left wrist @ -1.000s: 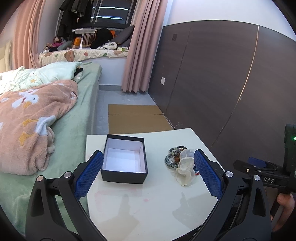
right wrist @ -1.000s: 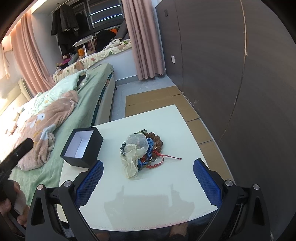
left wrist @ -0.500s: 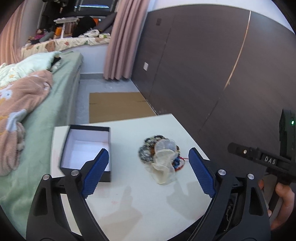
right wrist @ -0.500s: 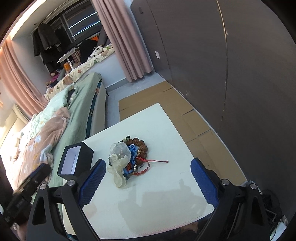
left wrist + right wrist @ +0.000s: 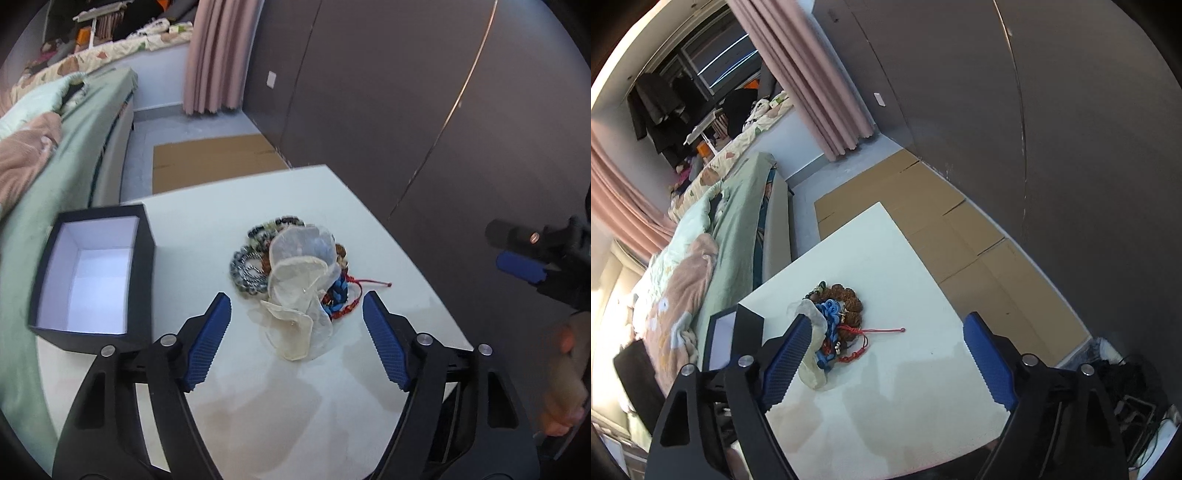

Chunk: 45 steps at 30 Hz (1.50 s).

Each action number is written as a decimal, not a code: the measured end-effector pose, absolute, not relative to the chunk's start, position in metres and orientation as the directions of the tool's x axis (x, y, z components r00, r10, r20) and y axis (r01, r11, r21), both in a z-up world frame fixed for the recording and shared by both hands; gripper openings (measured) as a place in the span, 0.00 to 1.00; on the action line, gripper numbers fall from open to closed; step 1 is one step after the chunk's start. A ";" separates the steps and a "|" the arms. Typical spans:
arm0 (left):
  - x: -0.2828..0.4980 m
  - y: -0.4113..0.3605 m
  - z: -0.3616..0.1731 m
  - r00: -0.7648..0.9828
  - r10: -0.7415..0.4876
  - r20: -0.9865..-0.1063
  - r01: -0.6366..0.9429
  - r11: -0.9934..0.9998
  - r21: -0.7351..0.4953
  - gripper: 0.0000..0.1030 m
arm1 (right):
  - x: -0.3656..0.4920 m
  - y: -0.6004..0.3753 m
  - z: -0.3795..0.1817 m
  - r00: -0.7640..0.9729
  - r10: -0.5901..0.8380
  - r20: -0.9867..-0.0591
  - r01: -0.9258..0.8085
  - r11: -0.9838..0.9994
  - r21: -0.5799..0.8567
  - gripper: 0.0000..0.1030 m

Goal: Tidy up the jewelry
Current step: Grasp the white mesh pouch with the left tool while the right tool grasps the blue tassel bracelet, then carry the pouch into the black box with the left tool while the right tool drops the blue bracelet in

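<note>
While the left gripper [image 5: 296, 309] hangs spread wide with the jewelry pile [image 5: 295, 275] just ahead between its fingers and the open black box [image 5: 92, 273] to its left, the right gripper [image 5: 886, 334], also spread and empty, has that pile beside its left finger.

Both grippers look the same: left gripper [image 5: 295, 321] and right gripper [image 5: 886, 350] have chunky black plastic arms, ribbed blue pads and shiny round silver screws. Bare-skinned hand [image 5: 565, 373] blurs in around 4 o'clock.
</note>
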State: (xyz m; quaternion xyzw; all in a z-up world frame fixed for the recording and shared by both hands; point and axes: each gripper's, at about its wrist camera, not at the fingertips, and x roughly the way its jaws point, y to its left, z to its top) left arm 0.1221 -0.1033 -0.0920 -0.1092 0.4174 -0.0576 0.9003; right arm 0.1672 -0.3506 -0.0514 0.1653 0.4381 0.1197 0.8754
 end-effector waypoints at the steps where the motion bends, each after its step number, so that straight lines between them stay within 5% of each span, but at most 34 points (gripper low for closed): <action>1: 0.125 -0.105 -0.096 0.638 -0.198 -0.744 0.014 0.969 -0.246 0.72 | 0.170 -0.350 -0.052 0.584 0.360 -0.728 -0.064 0.914 0.402 0.76; 5: 0.137 -0.113 -0.115 0.603 -0.192 -0.774 0.021 0.974 -0.225 0.71 | 0.174 -0.340 -0.053 0.580 0.374 -0.723 -0.072 0.908 0.412 0.76; 7: 0.142 -0.115 -0.121 0.592 -0.193 -0.782 0.025 0.975 -0.221 0.62 | 0.176 -0.335 -0.053 0.575 0.379 -0.725 -0.082 0.908 0.411 0.76; 12: 0.148 -0.109 -0.129 0.558 -0.222 -0.800 0.023 0.967 -0.252 0.06 | 0.181 -0.322 -0.056 0.555 0.392 -0.734 -0.103 0.908 0.407 0.76; 29: 0.129 -0.059 -0.082 0.670 -0.212 -0.712 -0.032 0.949 -0.313 0.03 | 0.202 -0.268 -0.100 0.384 0.471 -0.794 -0.156 0.881 0.447 0.41; 41: 0.109 -0.018 -0.055 0.716 -0.200 -0.668 -0.076 0.930 -0.360 0.03 | 0.218 -0.240 -0.137 0.297 0.428 -0.853 -0.129 0.904 0.408 0.34; 45: 0.100 -0.008 -0.049 0.732 -0.193 -0.653 -0.082 0.927 -0.366 0.03 | 0.219 -0.236 -0.148 0.271 0.435 -0.859 -0.119 0.900 0.418 0.18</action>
